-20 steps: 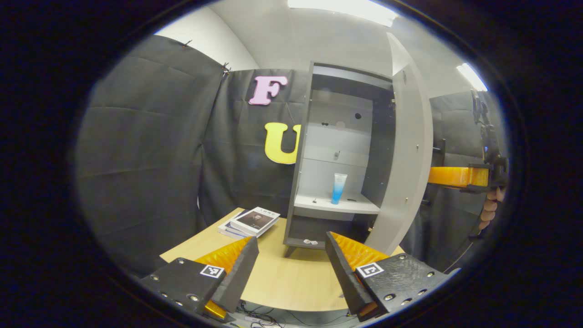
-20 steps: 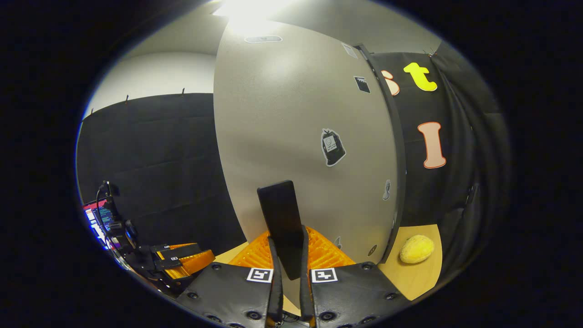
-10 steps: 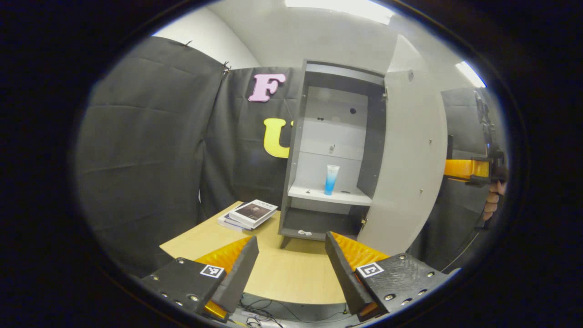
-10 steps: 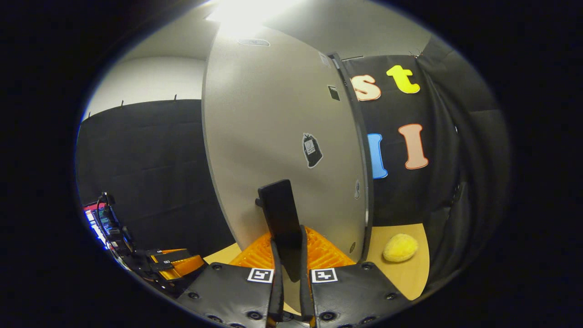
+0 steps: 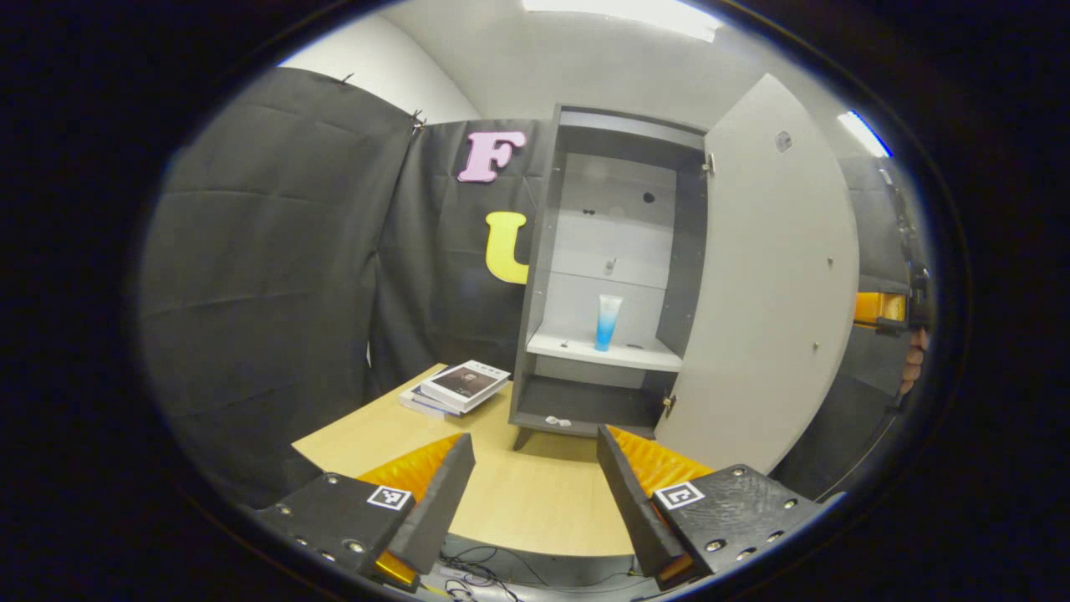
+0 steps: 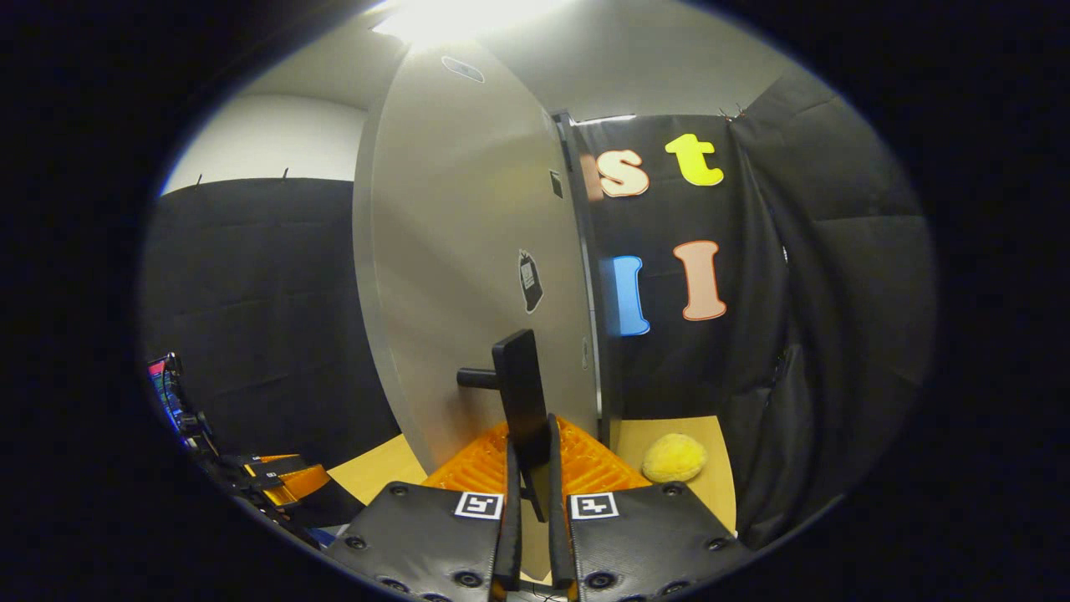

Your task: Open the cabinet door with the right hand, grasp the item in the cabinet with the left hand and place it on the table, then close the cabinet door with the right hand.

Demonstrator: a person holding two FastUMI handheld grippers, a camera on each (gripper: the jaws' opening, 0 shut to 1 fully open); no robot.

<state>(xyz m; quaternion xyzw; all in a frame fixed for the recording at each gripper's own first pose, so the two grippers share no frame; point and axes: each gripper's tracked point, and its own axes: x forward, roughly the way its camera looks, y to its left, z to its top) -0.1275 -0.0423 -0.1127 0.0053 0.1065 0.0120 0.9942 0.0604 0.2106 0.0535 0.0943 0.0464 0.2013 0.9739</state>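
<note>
A grey cabinet [image 5: 535,276] stands on the wooden table [image 5: 518,493], its door [image 5: 769,284] swung wide to the right. On its middle shelf a blue-and-white tube [image 5: 607,321] stands upright. My left gripper [image 5: 531,477] is open over the table's near edge, well short of the cabinet, with nothing between its fingers. In the right gripper view my right gripper [image 6: 529,468] is shut on the door's dark handle [image 6: 520,401], against the door's outer face [image 6: 468,276]. The right gripper [image 5: 886,308] and a hand show past the door's edge in the left gripper view.
A stack of books [image 5: 458,388] lies on the table left of the cabinet. A small white object [image 5: 557,420] sits on the cabinet's bottom shelf. A yellow plush ball [image 6: 674,457] lies on the table right of the cabinet. Cables [image 5: 476,573] hang below the table's near edge.
The door has swung further open, pulled by my right gripper, baring the whole cabinet interior. The left gripper has hardly moved and stays open.
</note>
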